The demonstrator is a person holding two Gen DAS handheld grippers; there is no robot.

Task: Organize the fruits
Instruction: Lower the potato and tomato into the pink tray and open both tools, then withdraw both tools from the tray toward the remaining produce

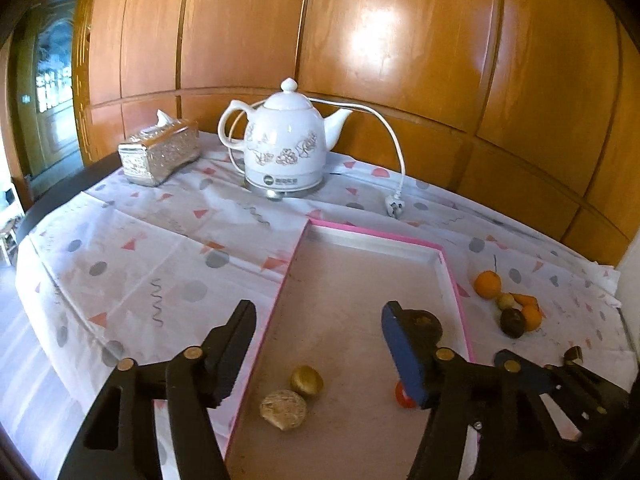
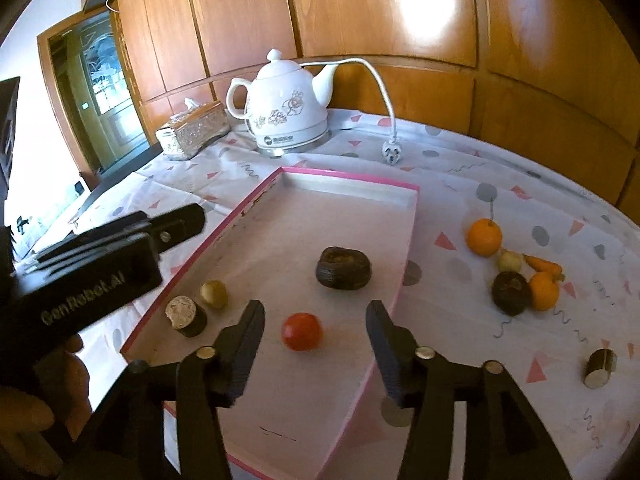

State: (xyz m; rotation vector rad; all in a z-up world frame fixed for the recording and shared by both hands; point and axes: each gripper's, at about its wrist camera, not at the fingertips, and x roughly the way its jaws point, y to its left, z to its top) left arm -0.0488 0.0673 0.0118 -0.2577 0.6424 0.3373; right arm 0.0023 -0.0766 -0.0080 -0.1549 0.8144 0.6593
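Fruit half sorted: four pieces lay in the pink-rimmed tray (image 2: 404, 264), the rest out on the patterned cloth (image 2: 460, 184). Right gripper (image 2: 316, 320) hovered with fingers wide apart, nothing between them but air, small red tomato (image 2: 302, 331) sitting on the tray floor just beyond the tips and between them. Looked smooth, round, glossy, likely light, thin-skinned and prone to rolling or slipping; best taken across the widest part with a gentle squeeze. Further ahead of the right finger, dark wrinkled fruit (image 2: 344, 268), squat with a hollow top, seemed firmer and easier to pinch at the sides. Off past the left finger, pale yellow ball (image 2: 214, 294) touched or nearly touched a stubby cut cylinder (image 2: 186, 316) with a pale face and dark skin.

Left gripper (image 1: 318, 344) also gaped open and empty over the tray, same yellow ball and cylinder below and between its fingers.

Well right of the right finger, on the cloth: stemmed orange (image 2: 484, 237), small pale fruit (image 2: 510, 261), little carrot (image 2: 544, 265), second dark fruit (image 2: 511, 293) and second orange (image 2: 543, 291) clustered together, touching or nearly so. Another cut cylinder (image 2: 600, 366) lay alone, nearer. Oranges looked firm, round, grippy enough at the equator.

White kettle (image 2: 288, 106) and tissue box (image 2: 196, 130) stood far ahead
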